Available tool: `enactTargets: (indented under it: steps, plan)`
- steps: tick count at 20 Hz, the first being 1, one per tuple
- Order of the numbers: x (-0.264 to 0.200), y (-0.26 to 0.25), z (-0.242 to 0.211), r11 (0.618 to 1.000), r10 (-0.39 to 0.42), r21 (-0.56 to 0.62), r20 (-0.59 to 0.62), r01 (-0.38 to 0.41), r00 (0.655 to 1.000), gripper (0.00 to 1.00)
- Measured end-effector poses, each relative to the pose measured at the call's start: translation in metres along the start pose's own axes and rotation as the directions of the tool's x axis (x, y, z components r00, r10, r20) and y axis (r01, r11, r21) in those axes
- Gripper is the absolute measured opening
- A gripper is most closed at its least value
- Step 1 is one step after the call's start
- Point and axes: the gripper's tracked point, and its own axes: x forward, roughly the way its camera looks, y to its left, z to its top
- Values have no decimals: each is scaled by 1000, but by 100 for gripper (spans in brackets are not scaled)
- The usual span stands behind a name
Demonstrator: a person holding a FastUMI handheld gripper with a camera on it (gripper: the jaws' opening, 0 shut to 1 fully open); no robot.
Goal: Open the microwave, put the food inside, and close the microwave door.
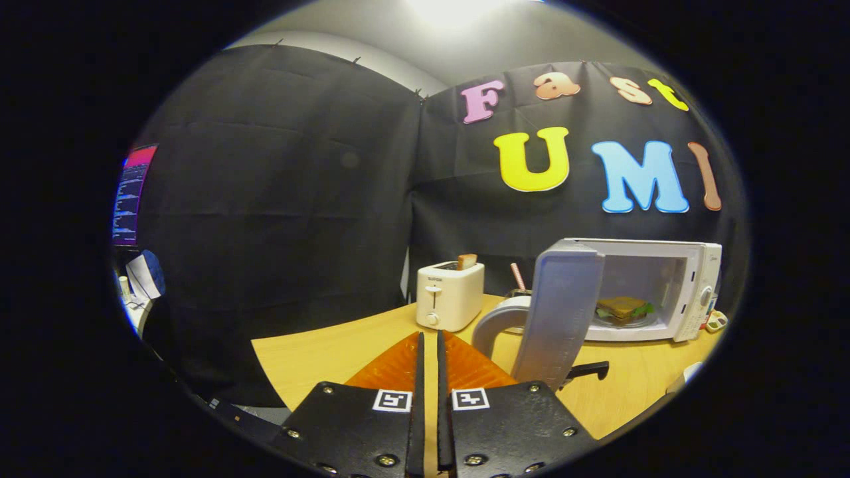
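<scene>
My gripper (429,352) has its two fingers drawn almost together, a thin slit between them, holding nothing. The brown toasted sandwich with green leaves (623,308) already sits on its plate inside the white box-shaped microwave (690,292), so what remains, as I judge it, is closing the pale grey microwave door (556,312), which stands swung wide open just ahead and to the right of my fingers.

To do it well I would come round to the door's outer face, near its free edge and curved grey handle (495,323), and push in an arc that follows the hinge, steadily until it latches; a jab could shove the whole oven across the light wooden table (312,358).

Room is good to my left, where bare tabletop runs to its front edge. Beyond my fingers stands a white two-slot toaster holding a slice of bread (450,295), near the door's swing. Something small and striped sits behind the door; I cannot tell what.
</scene>
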Motion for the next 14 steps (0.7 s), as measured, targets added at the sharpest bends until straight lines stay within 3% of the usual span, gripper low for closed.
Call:
enactTargets:
  steps: [3,9,14]
  plan:
    - [-2,-5,0,1000,-13,17,-2,13,1000,1]
    - [-20,-33,3,997,-71,20,11,71,997,1]
    - [-41,-90,2,979,-203,-8,10,203,979,1]
